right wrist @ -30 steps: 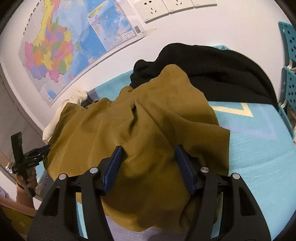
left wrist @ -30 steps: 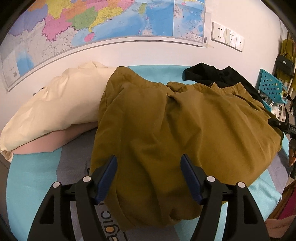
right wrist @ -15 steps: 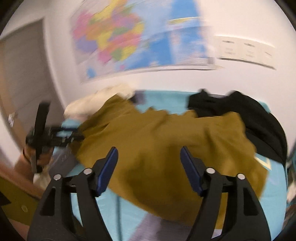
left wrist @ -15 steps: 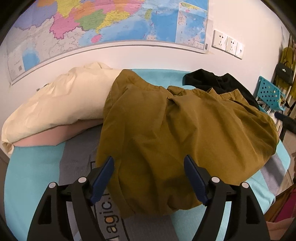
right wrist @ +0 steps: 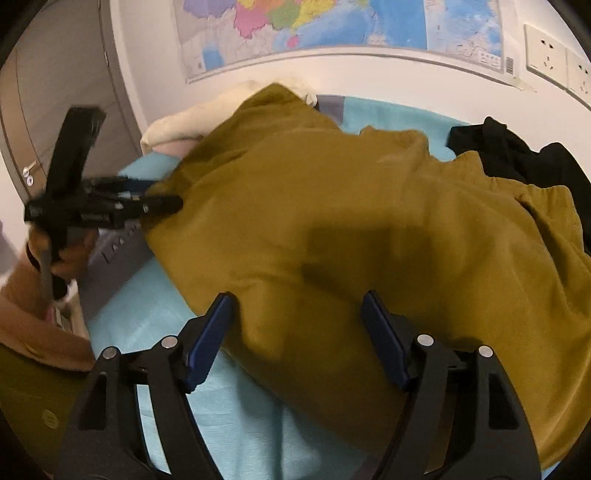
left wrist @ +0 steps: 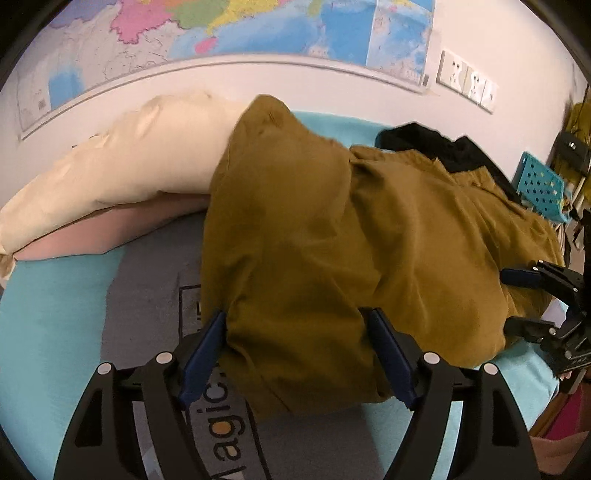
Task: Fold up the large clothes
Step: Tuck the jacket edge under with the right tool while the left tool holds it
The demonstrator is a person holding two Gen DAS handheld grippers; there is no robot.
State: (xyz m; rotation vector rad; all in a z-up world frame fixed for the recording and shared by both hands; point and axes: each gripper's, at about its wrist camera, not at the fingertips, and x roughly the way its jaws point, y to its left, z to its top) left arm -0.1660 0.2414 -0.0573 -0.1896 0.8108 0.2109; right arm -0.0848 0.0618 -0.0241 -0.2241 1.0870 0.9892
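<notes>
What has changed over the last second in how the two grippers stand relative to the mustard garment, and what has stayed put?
The right gripper swung round and rolled, and now faces the mustard garment from its near edge, jaws opened wider with cloth between them, not pinched. The left gripper eased closer to the hem, opening slightly. The cream garment, black garment and mat stayed put.

Wall map (left wrist: 258, 33), sockets (left wrist: 467, 79), blue stool (left wrist: 541, 188)

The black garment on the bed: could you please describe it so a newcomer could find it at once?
Start at the wall map and drop to the turquoise bed beneath it. Near the wall sockets, the black garment lies crumpled, partly under the mustard garment. It is the only dark cloth; the others are mustard, cream and pink.
</notes>
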